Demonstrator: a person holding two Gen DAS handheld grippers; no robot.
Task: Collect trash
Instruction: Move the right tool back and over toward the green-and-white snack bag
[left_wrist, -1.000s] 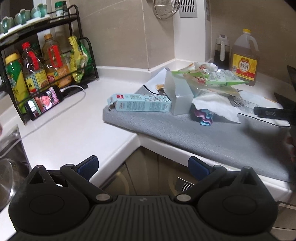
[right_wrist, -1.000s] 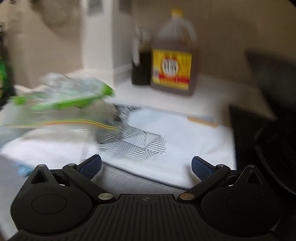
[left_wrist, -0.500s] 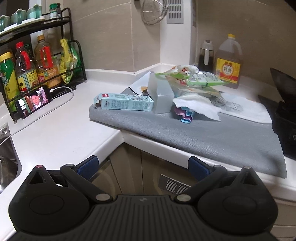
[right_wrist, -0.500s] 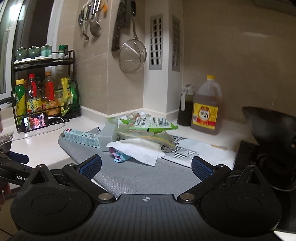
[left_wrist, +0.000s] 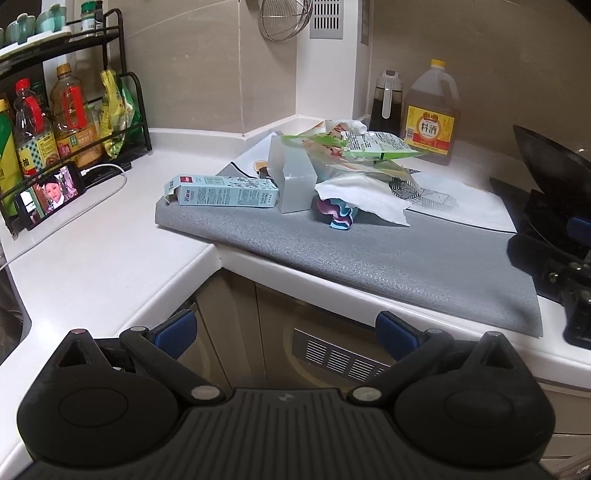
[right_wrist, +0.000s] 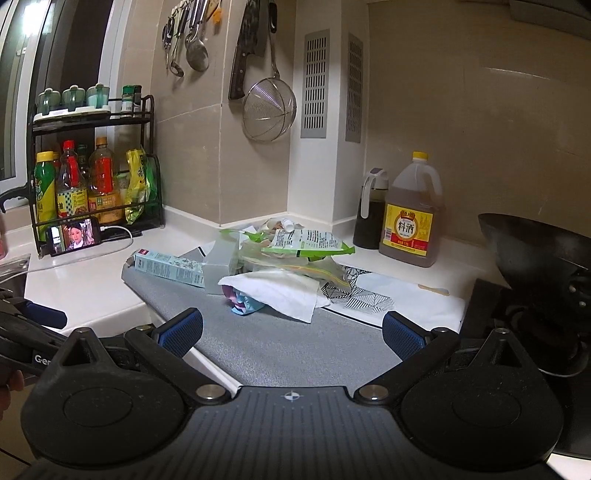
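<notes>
A pile of trash lies on a grey mat (left_wrist: 388, 254) on the kitchen counter: a light-blue carton (left_wrist: 225, 191) on its side, a translucent box (left_wrist: 291, 177), green snack wrappers (left_wrist: 365, 146), a white tissue (left_wrist: 365, 197) and a crumpled colourful wrapper (left_wrist: 338, 214). The same pile shows in the right wrist view, with the carton (right_wrist: 168, 267) and tissue (right_wrist: 280, 291). My left gripper (left_wrist: 286, 328) is open and empty, below the counter edge. My right gripper (right_wrist: 291, 330) is open and empty, back from the pile over the mat's near edge (right_wrist: 295, 350).
A black rack (left_wrist: 70, 110) of bottles and a phone (left_wrist: 51, 192) with a cable stand at left. A large wine jug (left_wrist: 430, 114) and a dark bottle (left_wrist: 386, 107) stand behind the pile. A black wok (left_wrist: 550, 166) and stove are at right. Cabinet doors (left_wrist: 295, 325) are below.
Both grippers have drawn back from the counter and the pile. The right view, blurred and close to the wrappers a second ago, now takes in the whole counter corner.
</notes>
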